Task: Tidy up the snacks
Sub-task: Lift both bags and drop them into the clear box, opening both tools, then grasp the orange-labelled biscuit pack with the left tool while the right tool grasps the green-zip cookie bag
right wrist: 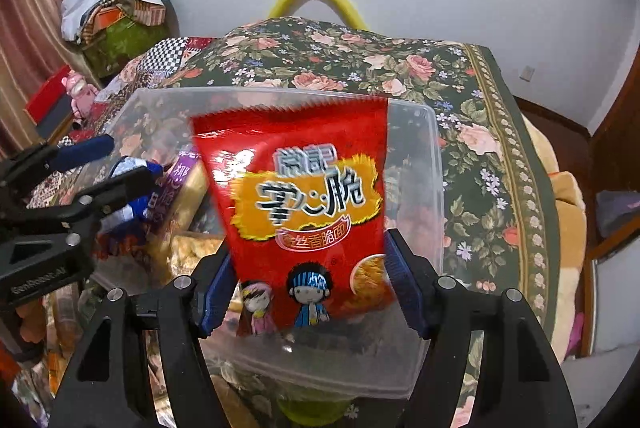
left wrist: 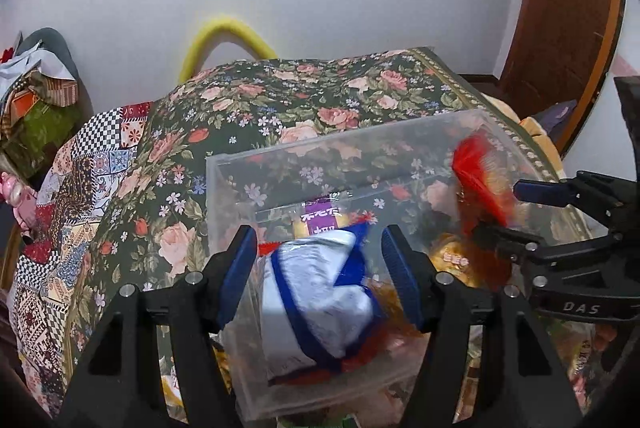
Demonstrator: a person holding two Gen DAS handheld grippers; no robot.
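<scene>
Fingers (right wrist: 394, 268) of the right gripper (right wrist: 310, 292) pinch a red crinkly noodle-snack packet (right wrist: 296, 204) above the clear plastic box (right wrist: 432, 164). Left gripper (left wrist: 320, 276) fingers (left wrist: 240, 268) flank a blurred white-and-blue snack packet (left wrist: 320, 300) over the box; grip unclear.

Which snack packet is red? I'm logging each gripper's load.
The red noodle packet between the right gripper fingers; the left gripper has a white-and-blue packet.

My left gripper (left wrist: 320, 276) holds a blue-and-white snack packet (left wrist: 320, 302) over the clear plastic box (left wrist: 280, 158). My right gripper (left wrist: 516, 210) grips a red packet (left wrist: 478, 168) beside it, above the floral cloth (left wrist: 280, 100).
</scene>
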